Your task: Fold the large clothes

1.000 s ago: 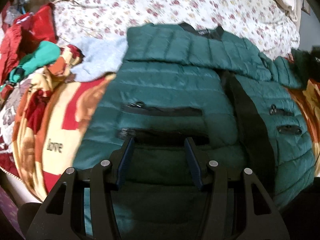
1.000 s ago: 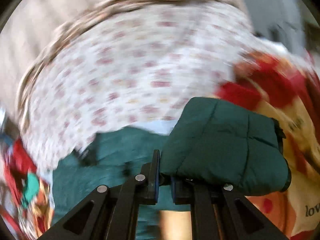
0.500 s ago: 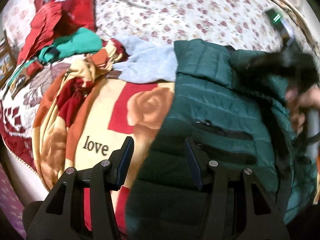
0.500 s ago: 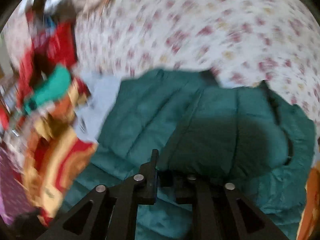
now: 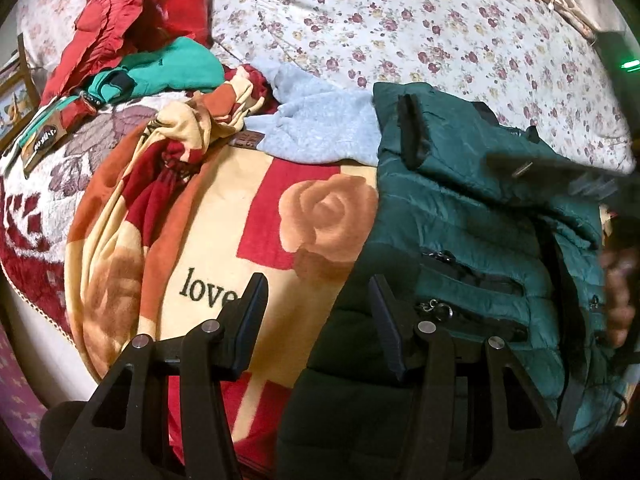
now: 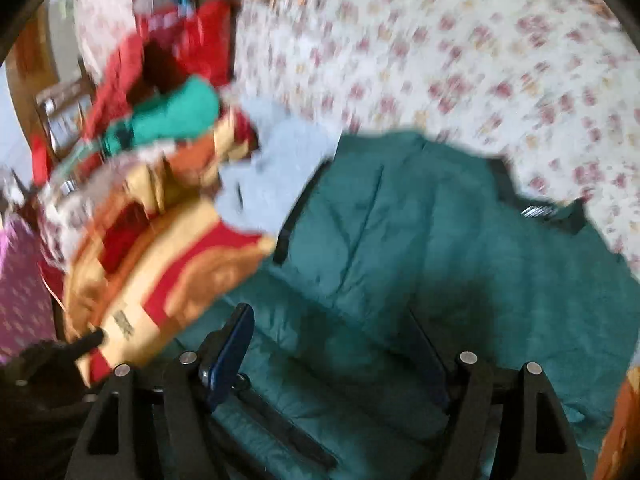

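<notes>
A dark green quilted jacket [image 5: 460,240] lies on the bed, front up, with one sleeve folded across its chest. It fills the lower middle of the blurred right wrist view [image 6: 400,264]. My left gripper [image 5: 318,312] is open and empty, hovering over the jacket's left edge and the blanket. My right gripper [image 6: 332,344] is open and empty just above the jacket, with the folded sleeve lying loose ahead of it.
A red, cream and orange "love" blanket [image 5: 248,240] lies under and left of the jacket. A light blue garment [image 5: 320,124], a teal one [image 5: 172,68] and red clothes [image 5: 120,28] are piled at the back left. A floral sheet [image 5: 440,28] covers the far bed.
My right gripper carried the sleeve across the jacket, then opened and let it go. My left gripper swung left, from over the jacket's middle to its left edge.
</notes>
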The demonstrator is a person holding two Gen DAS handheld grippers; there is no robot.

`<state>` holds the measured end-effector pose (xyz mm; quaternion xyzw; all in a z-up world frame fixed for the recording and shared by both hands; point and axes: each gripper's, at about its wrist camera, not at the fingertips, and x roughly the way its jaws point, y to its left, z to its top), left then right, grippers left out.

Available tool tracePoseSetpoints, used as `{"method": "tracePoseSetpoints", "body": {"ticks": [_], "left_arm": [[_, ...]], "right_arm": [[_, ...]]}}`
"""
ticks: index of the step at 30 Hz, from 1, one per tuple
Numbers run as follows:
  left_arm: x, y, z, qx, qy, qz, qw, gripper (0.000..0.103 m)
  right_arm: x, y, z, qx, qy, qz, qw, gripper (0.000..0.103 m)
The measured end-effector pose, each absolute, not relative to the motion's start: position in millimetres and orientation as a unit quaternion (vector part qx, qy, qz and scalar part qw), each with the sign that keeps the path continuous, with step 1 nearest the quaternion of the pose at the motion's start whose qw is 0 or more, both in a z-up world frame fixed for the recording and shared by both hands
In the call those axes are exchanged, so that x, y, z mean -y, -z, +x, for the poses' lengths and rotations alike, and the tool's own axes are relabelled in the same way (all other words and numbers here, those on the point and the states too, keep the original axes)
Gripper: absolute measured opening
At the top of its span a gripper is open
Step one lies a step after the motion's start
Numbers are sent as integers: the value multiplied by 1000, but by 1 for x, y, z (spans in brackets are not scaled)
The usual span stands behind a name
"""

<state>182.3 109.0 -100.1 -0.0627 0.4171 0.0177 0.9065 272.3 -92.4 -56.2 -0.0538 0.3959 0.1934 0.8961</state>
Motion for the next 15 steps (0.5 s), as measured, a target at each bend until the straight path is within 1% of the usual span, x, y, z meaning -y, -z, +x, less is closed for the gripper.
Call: {"method": "tracePoseSetpoints", "body": {"ticks": [2,4,10,13,15], "left_arm": [[-109,101,184,-420,-16,-65,905,52],[-109,102,185,-423,-16,-63,904,52],[-105,104,185,-420,-21,-47,906,52],[-105,105,186,-421,-23,-43,906,52],[-106,105,187,-423,-20,-45,905,52]], "right_arm": [[106,46,281,-381,-166,-38,909,74],[113,54,300,-396,-136,-35,907,74],[97,130,363,-490,-89,-18,867,74],[89,128,361,-477,-83,-43,874,74],[95,112,348,-469,-111,-27,876,74]]}}
